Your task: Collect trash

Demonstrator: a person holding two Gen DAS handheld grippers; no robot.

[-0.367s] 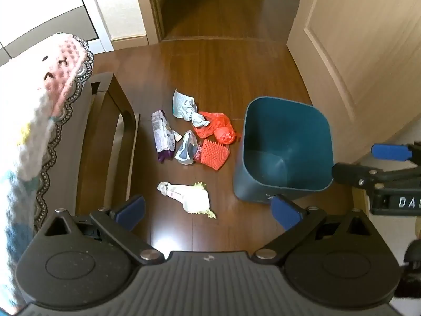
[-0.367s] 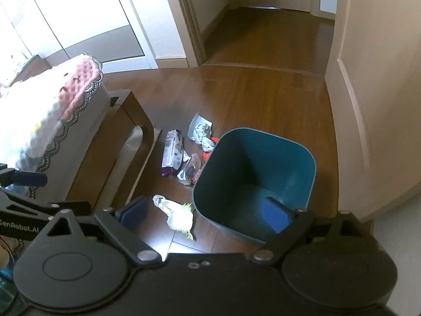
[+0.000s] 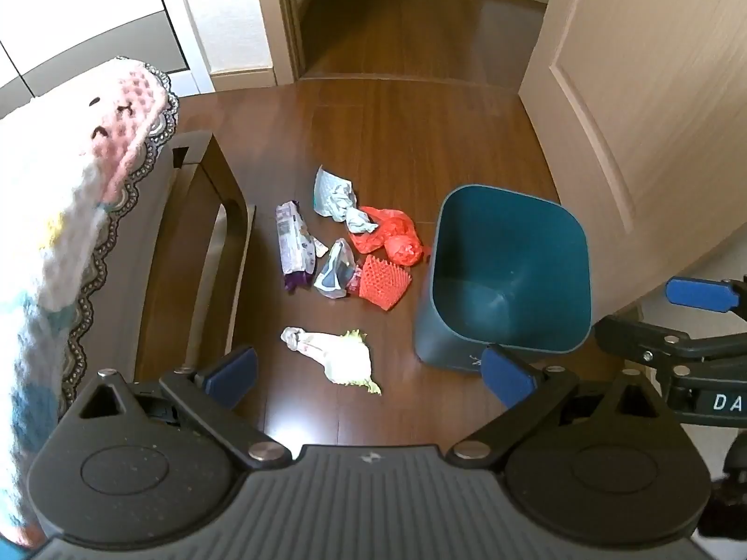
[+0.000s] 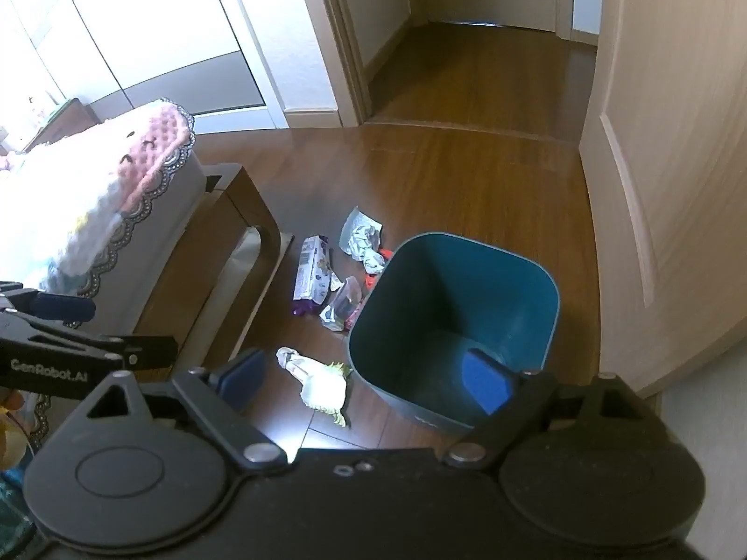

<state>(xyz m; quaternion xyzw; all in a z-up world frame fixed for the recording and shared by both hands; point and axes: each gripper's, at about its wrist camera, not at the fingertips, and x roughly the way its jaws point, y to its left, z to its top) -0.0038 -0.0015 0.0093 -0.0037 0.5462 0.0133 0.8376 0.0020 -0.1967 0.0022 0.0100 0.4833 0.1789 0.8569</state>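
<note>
Jaws of both the left gripper and right gripper stay wide apart and empty above unmoved floor litter, whose red bag hides behind the bin in the right view.

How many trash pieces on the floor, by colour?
Red: 2, bag and mesh
Purple: 1, wrapper
Silvery grey: 2, foil and pouch
White and yellow-green: 1, wad
Total: 6, all on the floor; bin looks empty.
</note>
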